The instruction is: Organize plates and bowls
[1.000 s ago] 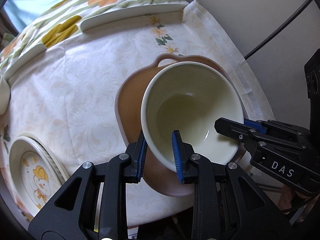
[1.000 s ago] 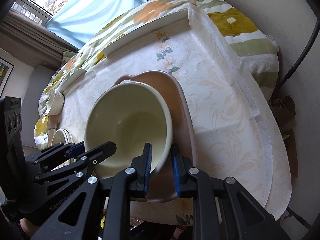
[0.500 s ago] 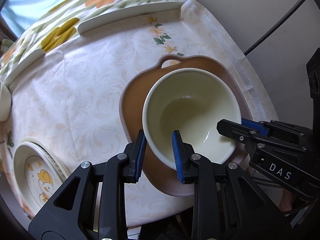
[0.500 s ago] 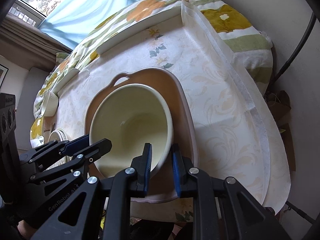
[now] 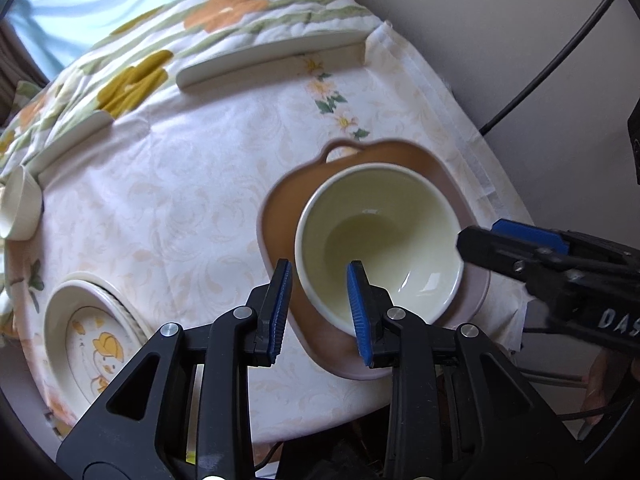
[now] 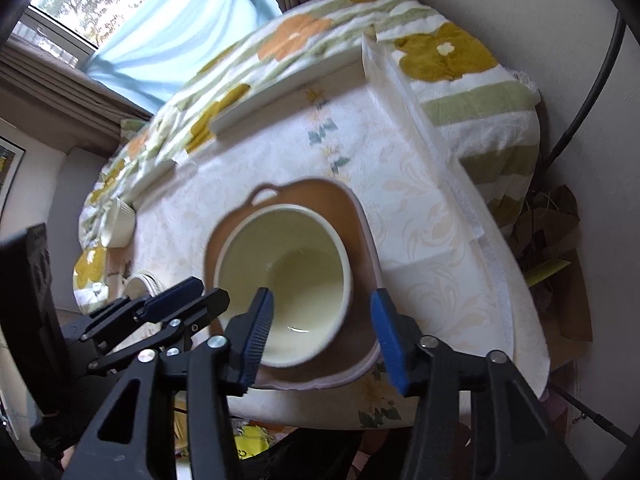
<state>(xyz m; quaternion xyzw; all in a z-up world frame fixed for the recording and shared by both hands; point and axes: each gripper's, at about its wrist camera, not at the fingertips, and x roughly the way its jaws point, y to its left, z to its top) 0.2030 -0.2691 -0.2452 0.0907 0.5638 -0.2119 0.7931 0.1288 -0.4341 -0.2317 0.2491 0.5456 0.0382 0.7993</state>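
Bowl sits in brown dish, both claws let go

The cream bowl (image 5: 380, 248) sits inside the brown dish (image 5: 280, 240) near the front right edge of the surface (image 5: 180, 200). Left claw (image 5: 320, 308) straddles the bowl's near rim w/ a gap each side, released, not gripping. Right claw (image 6: 324, 336) is spread wide, one finger inside the bowl, the other out past the dish rim, also released.

Handling, as a guess: bowl looks glazed ceramic, so stiff, fairly heavy, slick and chippable. Best hold is the rim wall, one finger in, one out, lifted level. The dish has a loop handle (image 5: 340, 152) at its far end; otherwise take it by the rim.

Contents: bowl looks empty, just a gloss highlight at the bottom. Dish holds only the bowl. At left a stack of plates (image 5: 80, 336) w/ a yellow duck print, nothing on top. A small white cup (image 5: 18, 208) at the far left edge, inside not visible
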